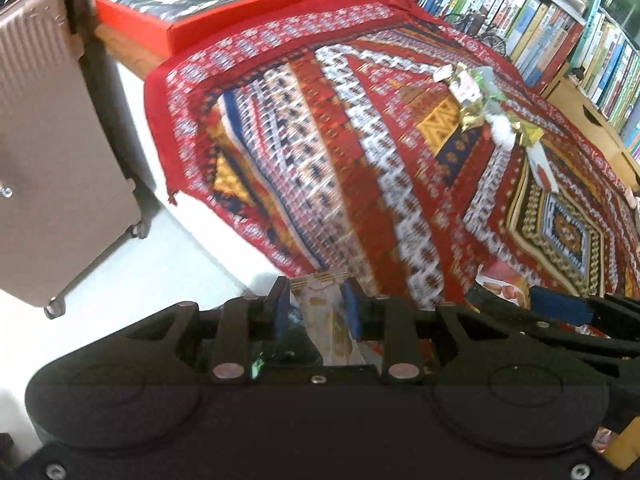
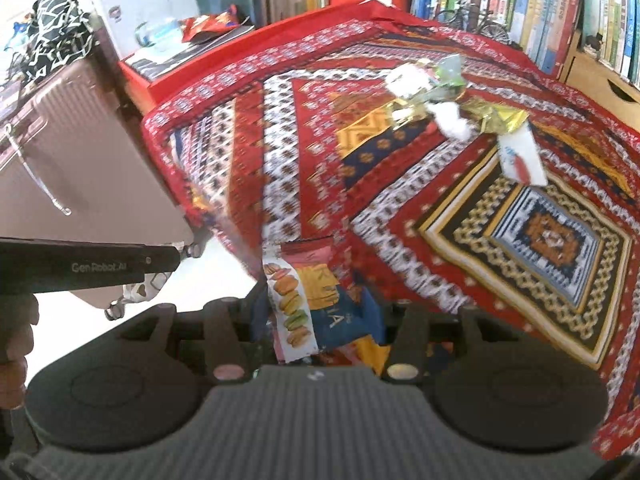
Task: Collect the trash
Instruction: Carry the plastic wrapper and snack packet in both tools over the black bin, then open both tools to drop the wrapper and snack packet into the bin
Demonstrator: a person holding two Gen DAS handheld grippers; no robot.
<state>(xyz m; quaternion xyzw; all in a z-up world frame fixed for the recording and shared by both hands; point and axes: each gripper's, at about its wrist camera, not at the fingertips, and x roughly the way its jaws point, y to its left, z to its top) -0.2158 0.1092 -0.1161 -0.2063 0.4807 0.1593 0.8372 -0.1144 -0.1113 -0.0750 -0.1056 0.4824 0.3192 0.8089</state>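
My left gripper (image 1: 316, 308) is shut on a pale wrapper with gold marks (image 1: 326, 320), which sticks up between its blue pads. My right gripper (image 2: 320, 312) is shut on a snack packet printed with macarons (image 2: 294, 300); that packet (image 1: 500, 284) also shows at the right edge of the left wrist view, beside a blue pad (image 1: 560, 308). A pile of crumpled wrappers, gold foil and white tissue (image 1: 480, 100) (image 2: 440, 100) lies far back on the red patterned tablecloth (image 1: 320, 140) (image 2: 360, 200). A white card with a red mark (image 2: 520, 156) lies just in front of the pile.
A pink-brown suitcase (image 1: 52, 140) (image 2: 80, 160) stands on the white floor left of the table. A red box (image 1: 136, 20) holding papers and a red bag sits behind it. Bookshelves (image 1: 560, 28) (image 2: 520, 0) line the far right. A hand (image 2: 16, 340) grips the left tool.
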